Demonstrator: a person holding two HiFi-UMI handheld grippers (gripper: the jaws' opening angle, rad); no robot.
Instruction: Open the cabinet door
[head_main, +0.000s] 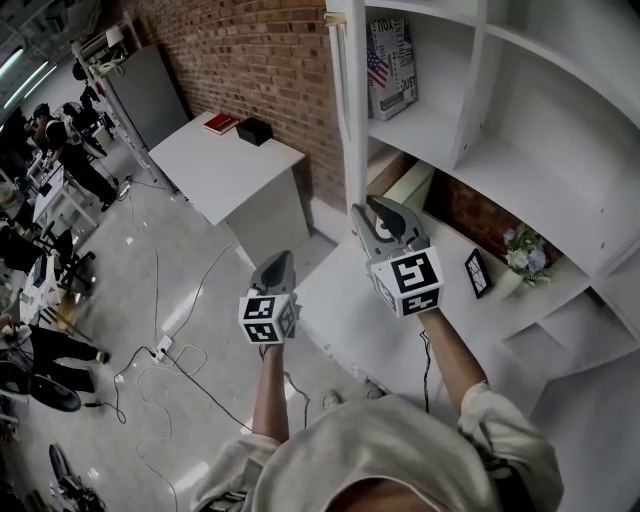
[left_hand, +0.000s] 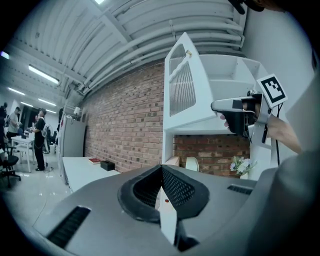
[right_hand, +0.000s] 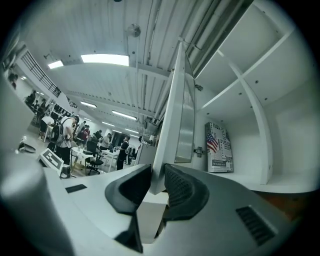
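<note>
The white cabinet door (head_main: 355, 100) stands swung out from the shelf unit and shows edge-on in the head view. In the left gripper view the door (left_hand: 182, 90) shows its slatted face. My right gripper (head_main: 368, 207) is at the door's lower corner. In the right gripper view the door's edge (right_hand: 175, 125) runs up from between the jaws, and the right gripper (right_hand: 158, 170) is shut on it. My left gripper (head_main: 278, 258) hovers to the left of the cabinet, apart from the door. Its jaws meet at the tip (left_hand: 161, 167) with nothing between them.
The open shelves hold a flag-print box (head_main: 392, 65). On the low white ledge (head_main: 350, 320) stand a flower pot (head_main: 523, 250) and a small frame (head_main: 477, 272). A white table (head_main: 225, 165) by the brick wall bears a red book (head_main: 221, 123) and a black box (head_main: 254, 131). Cables (head_main: 150, 370) trail on the floor, and people (head_main: 60, 150) stand at far left.
</note>
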